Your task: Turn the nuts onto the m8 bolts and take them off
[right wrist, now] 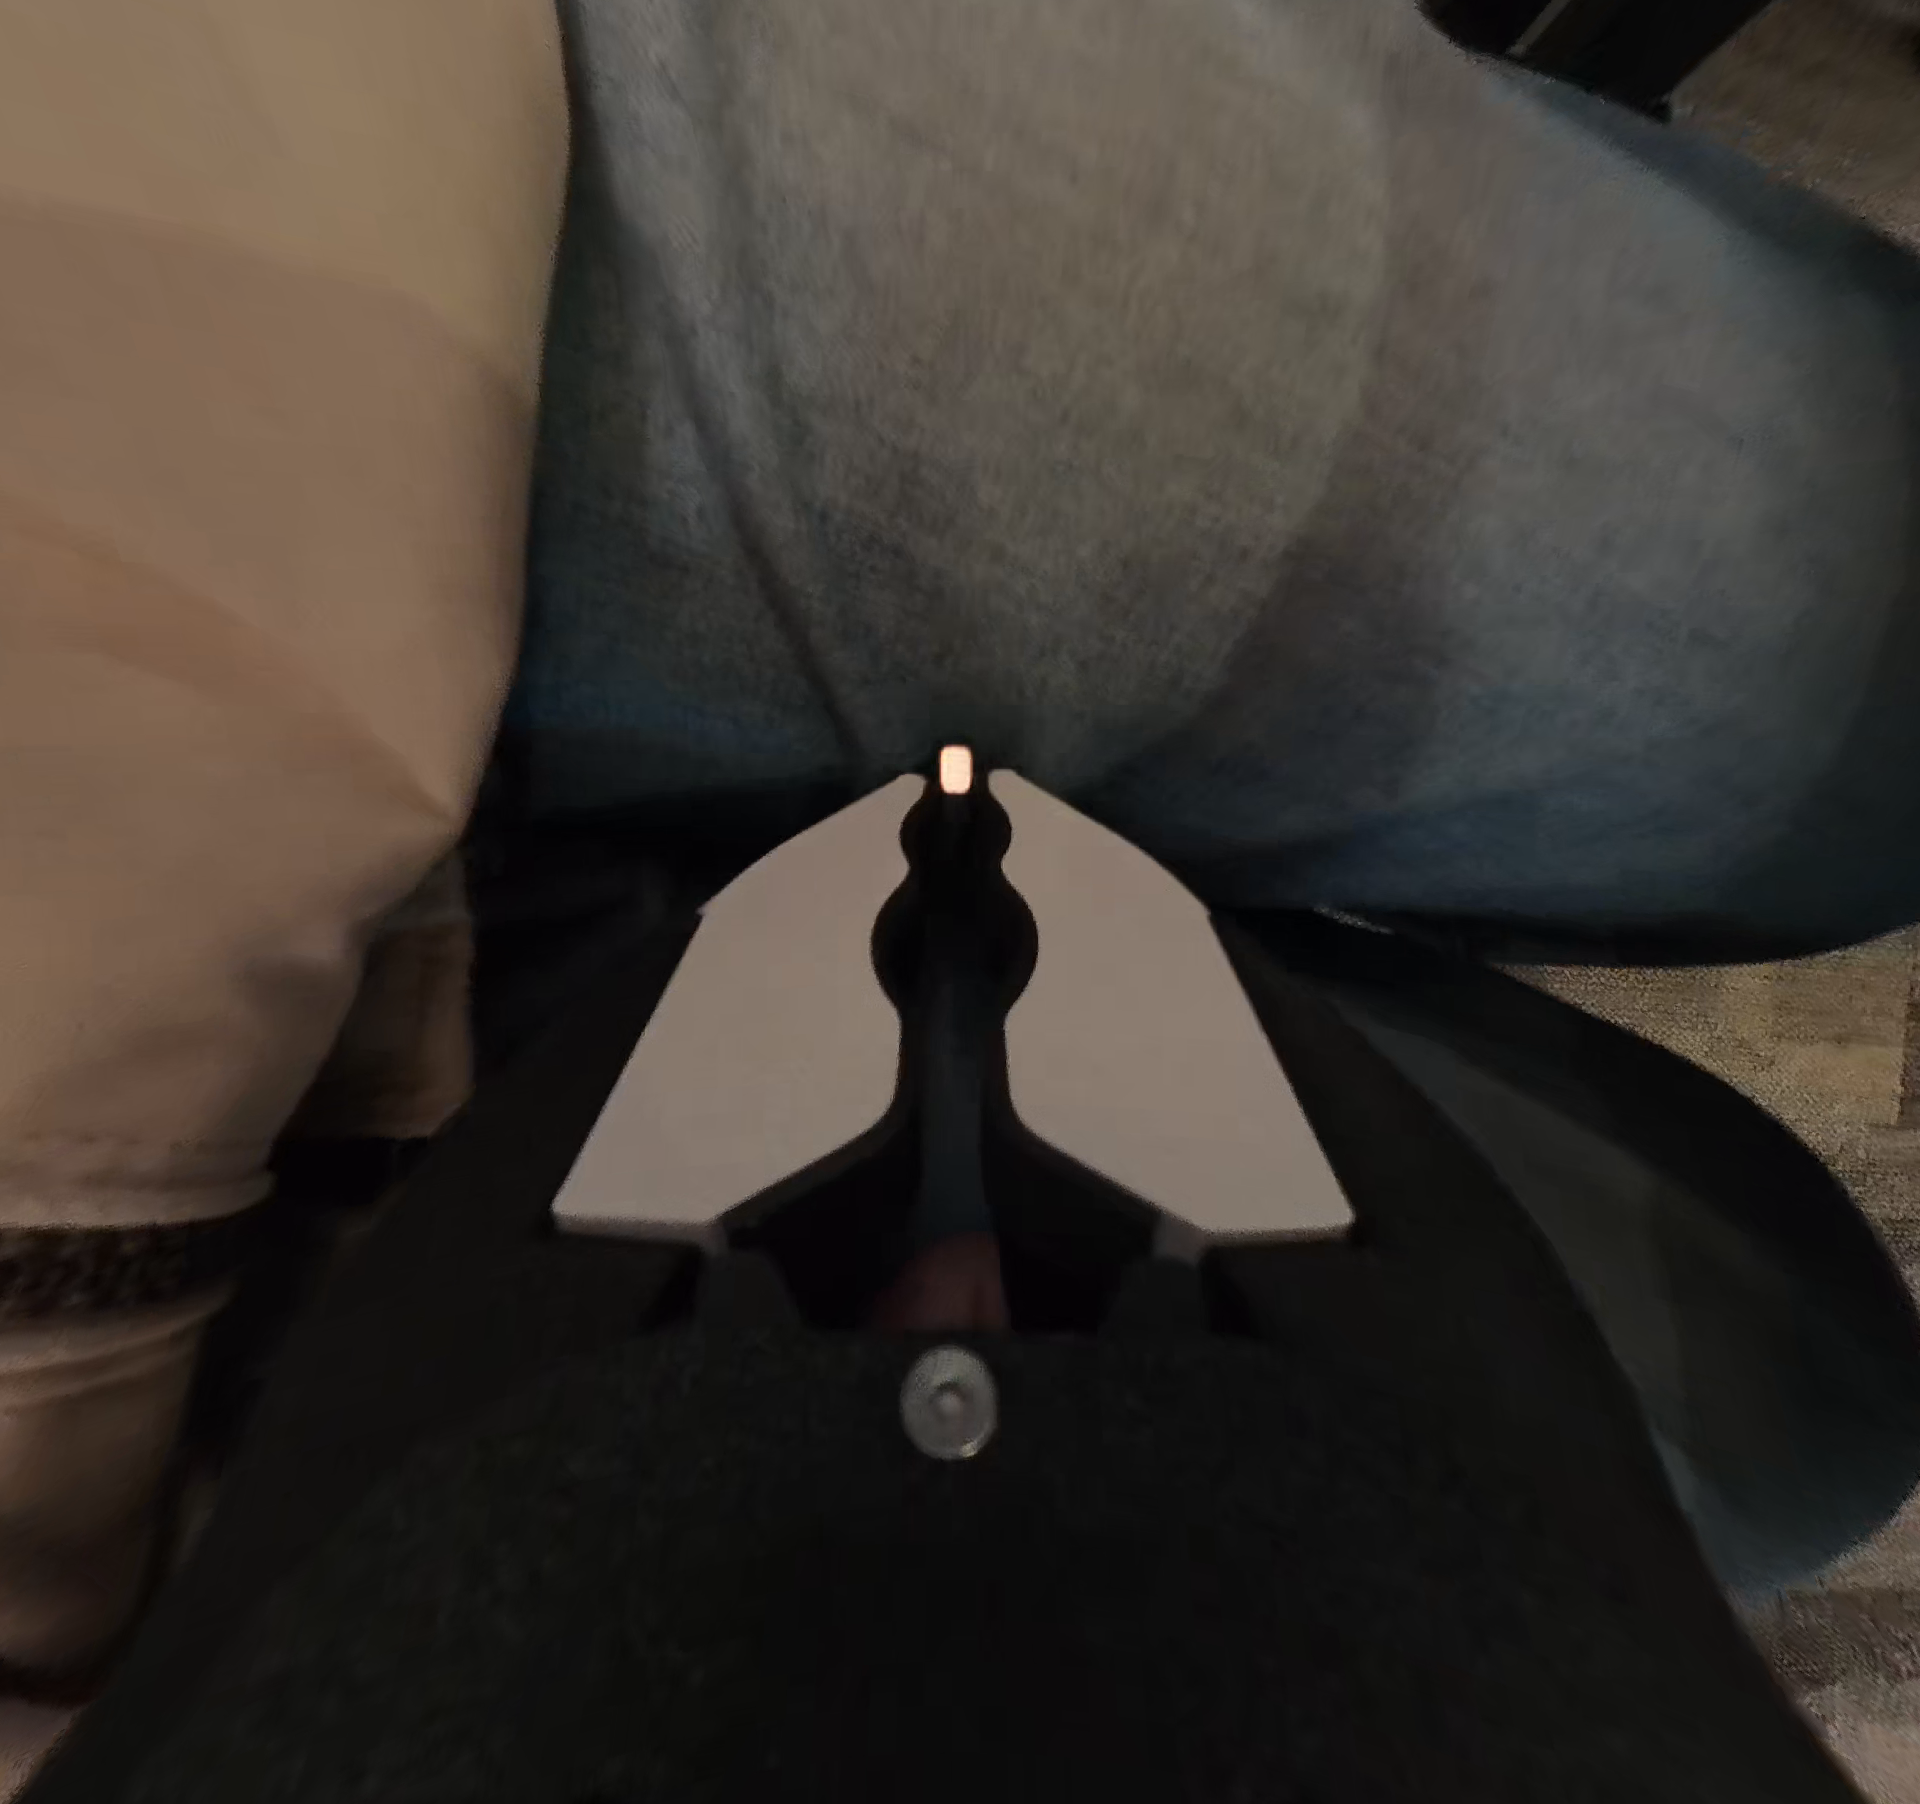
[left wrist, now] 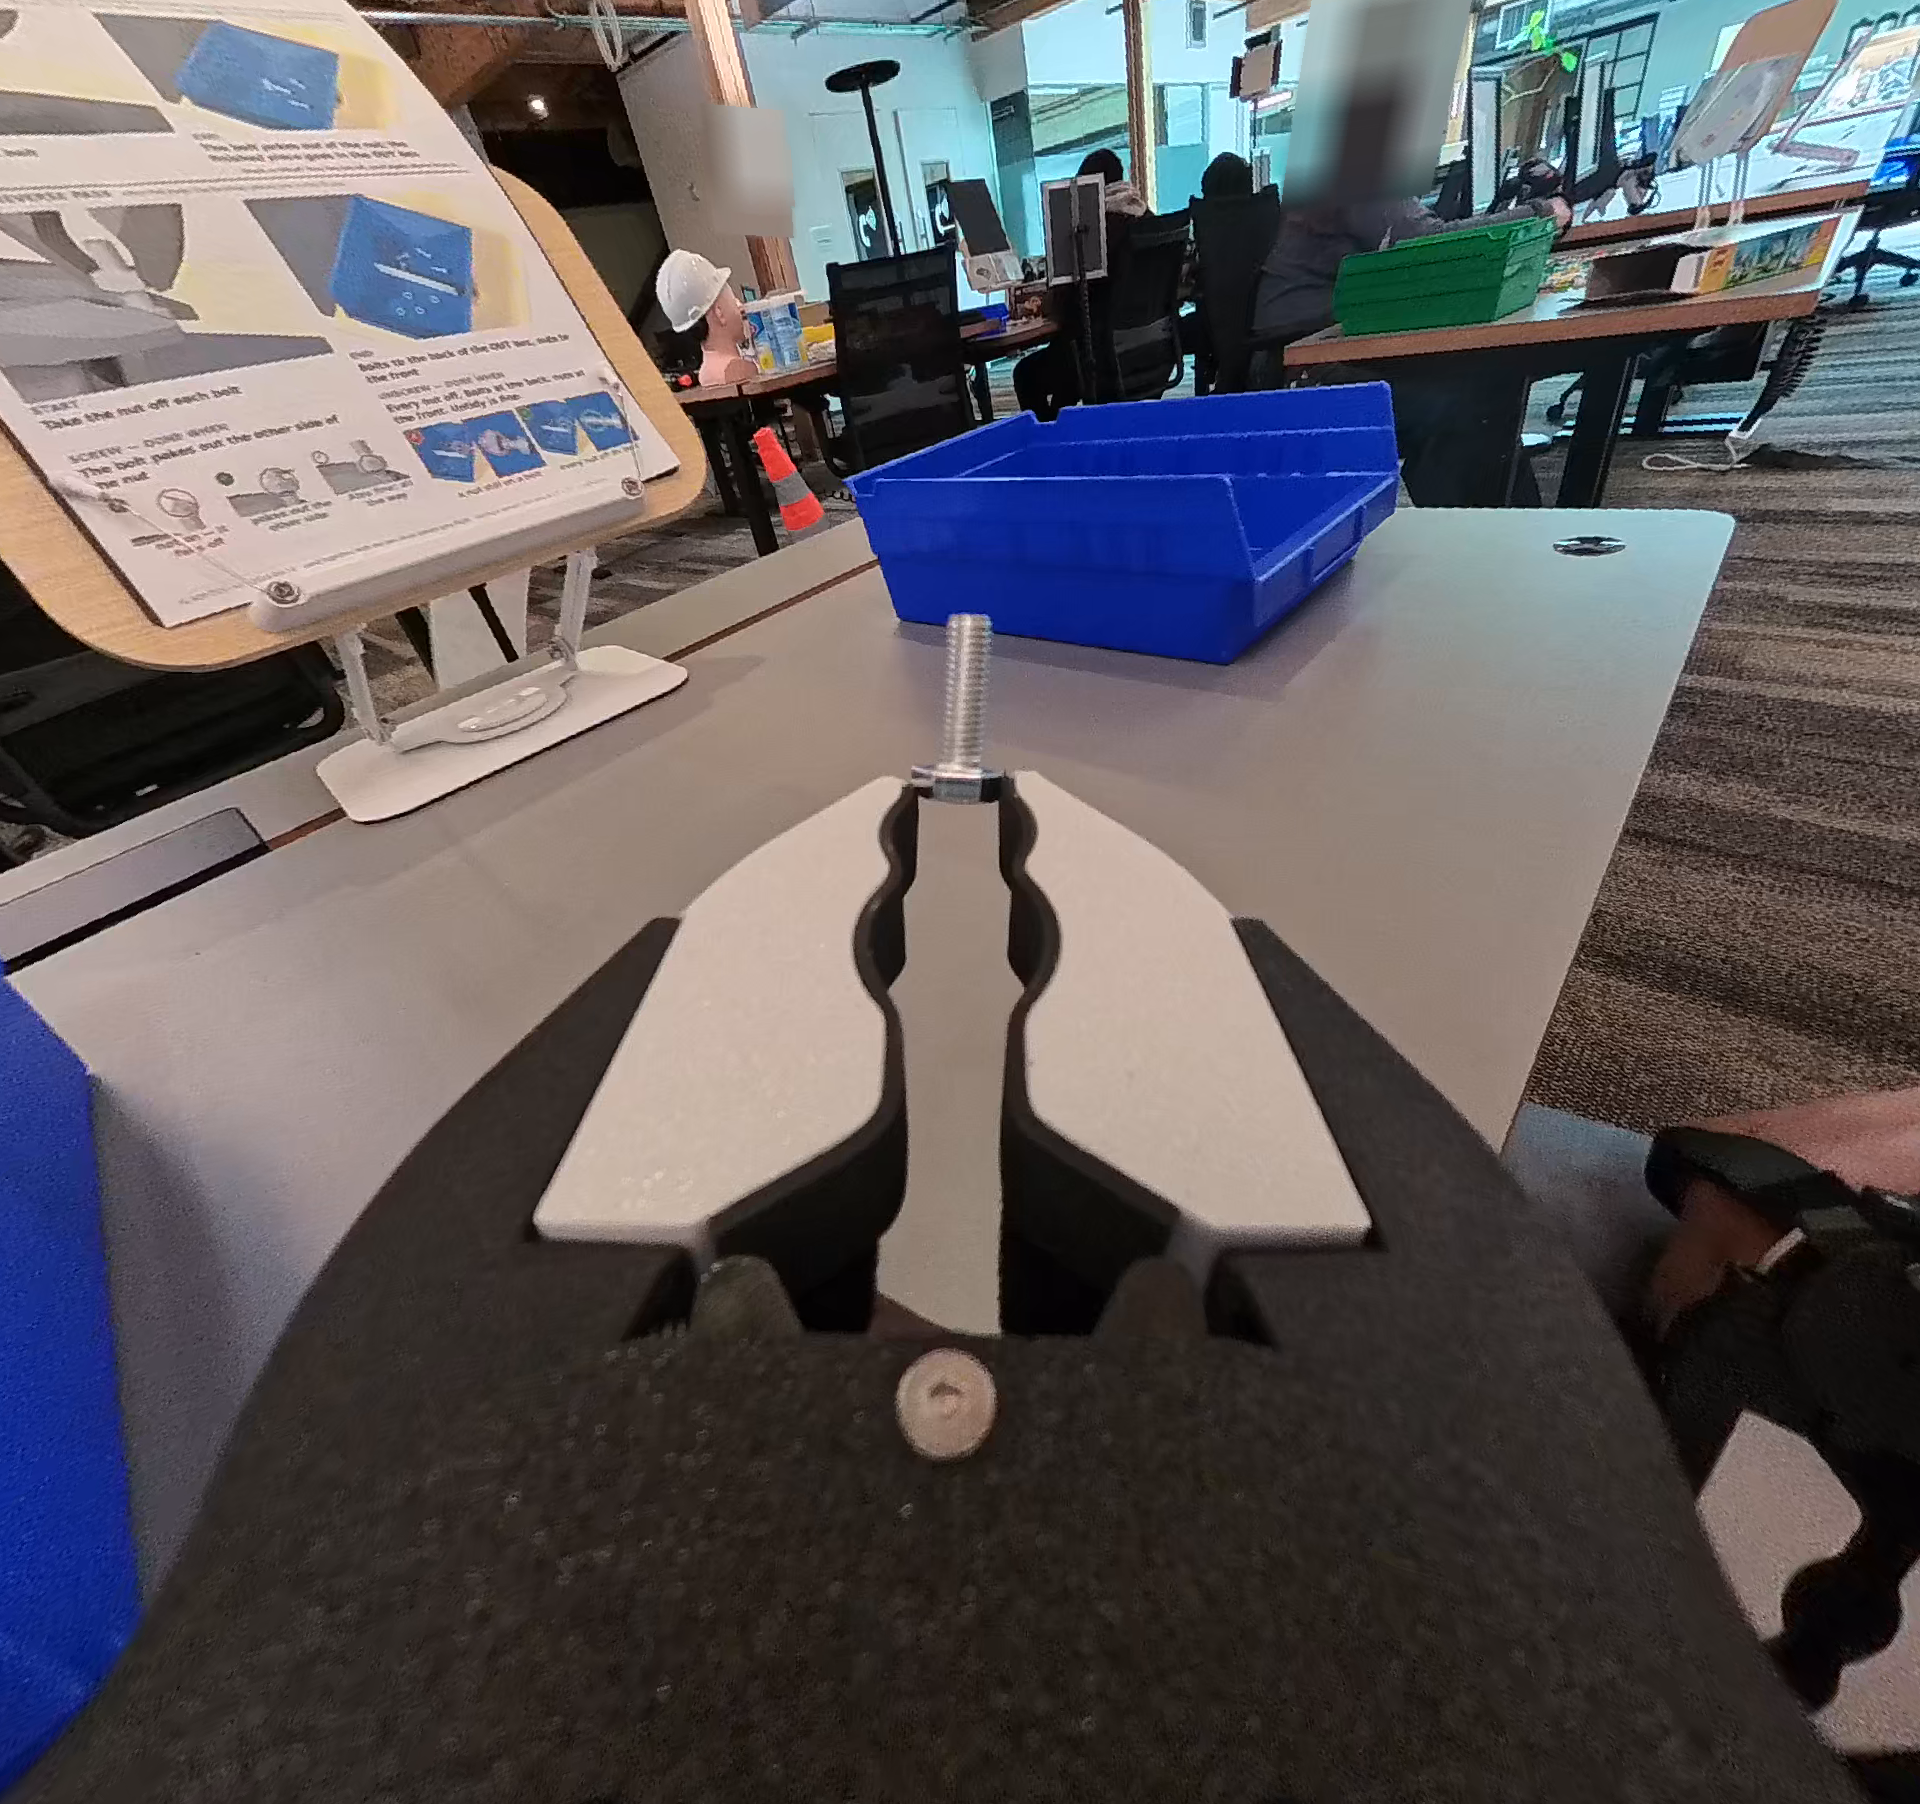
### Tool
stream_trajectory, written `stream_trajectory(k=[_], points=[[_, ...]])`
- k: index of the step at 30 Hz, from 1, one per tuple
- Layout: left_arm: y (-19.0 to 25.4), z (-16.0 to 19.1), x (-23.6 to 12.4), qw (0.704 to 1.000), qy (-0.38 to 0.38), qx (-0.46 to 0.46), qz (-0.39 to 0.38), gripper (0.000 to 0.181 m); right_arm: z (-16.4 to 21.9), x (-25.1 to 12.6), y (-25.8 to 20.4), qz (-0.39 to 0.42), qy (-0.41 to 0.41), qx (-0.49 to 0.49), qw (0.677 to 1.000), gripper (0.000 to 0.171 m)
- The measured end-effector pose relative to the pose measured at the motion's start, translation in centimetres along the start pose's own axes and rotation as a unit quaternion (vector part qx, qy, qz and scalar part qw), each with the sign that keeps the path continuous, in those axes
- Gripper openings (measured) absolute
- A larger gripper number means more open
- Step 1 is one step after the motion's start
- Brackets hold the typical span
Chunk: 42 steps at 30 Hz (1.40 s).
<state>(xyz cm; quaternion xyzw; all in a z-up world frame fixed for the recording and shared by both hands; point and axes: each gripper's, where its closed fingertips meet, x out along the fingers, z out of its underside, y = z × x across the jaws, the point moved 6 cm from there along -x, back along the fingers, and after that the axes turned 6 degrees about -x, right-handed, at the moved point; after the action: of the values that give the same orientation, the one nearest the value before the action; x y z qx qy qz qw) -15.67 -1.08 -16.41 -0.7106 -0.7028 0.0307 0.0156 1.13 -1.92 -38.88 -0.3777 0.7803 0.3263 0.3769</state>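
One bolt (left wrist: 966, 689); one nut (right wrist: 954, 770); two blue bins (left wrist: 1132, 528).

Grey table (left wrist: 1351, 819), blue bin (left wrist: 1132, 549) resting on it, white document stand (left wrist: 499, 715) at left

1. Silver bolt (left wrist: 966, 705), bright against the grey table (left wrist: 1403, 767).
2. Blue bin (left wrist: 1132, 533) behind it.
3. Left gripper (left wrist: 958, 798): white fingers (left wrist: 758, 1027), black speckled body.
4. Carpet (left wrist: 1787, 819) in brown-and-black streaks.
5. Orange cone (left wrist: 790, 492) with a grey band.
6. Right gripper (right wrist: 954, 786) dim, against blue denim (right wrist: 1039, 352).
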Motion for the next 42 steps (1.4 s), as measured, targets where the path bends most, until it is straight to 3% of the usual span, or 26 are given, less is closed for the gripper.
stream_trajectory(k=[4,8,11,13,17,22,32,37,42], points=[[-0.2,0.0,-0.1,1.000,0.000,-0.001,-0.002,0.015,-0.7,-1.0,0.1,0.033,0.020,-0.005,0.999,0.007],[-0.6,0.3,-0.2,1.000,-0.003,-0.009,-0.005,0.015,-4.5,-8.9,0.9,0.124,0.080,0.011,0.989,0.006],[-1.1,0.4,-0.3,1.000,-0.008,-0.016,-0.011,0.015,-5.8,-17.2,6.5,0.209,0.083,0.039,0.974,0.006],[-1.6,0.4,-0.1,0.999,-0.008,-0.031,-0.013,0.015,-3.9,-20.3,12.7,0.245,0.062,0.090,0.963,0.006],[-3.4,0.4,0.8,0.998,-0.026,-0.037,-0.038,0.015,2.0,-18.4,23.9,0.235,-0.054,0.218,0.946,0.006],[-6.9,1.5,3.9,0.993,-0.075,-0.060,-0.062,0.015,5.9,-15.8,30.7,0.247,-0.062,0.272,0.928,0.006],[-13.7,3.4,9.5,0.981,-0.138,-0.100,-0.094,0.015,7.4,-15.1,32.0,0.264,-0.096,0.191,0.940,0.009],[-14.4,3.4,10.1,0.981,-0.127,-0.110,-0.098,0.015,7.4,-16.3,30.1,0.263,-0.078,0.210,0.938,0.038],[-13.8,2.6,9.4,0.987,-0.101,-0.074,-0.099,0.015,5.8,-22.6,23.8,0.337,0.071,0.288,0.894,0.040]])
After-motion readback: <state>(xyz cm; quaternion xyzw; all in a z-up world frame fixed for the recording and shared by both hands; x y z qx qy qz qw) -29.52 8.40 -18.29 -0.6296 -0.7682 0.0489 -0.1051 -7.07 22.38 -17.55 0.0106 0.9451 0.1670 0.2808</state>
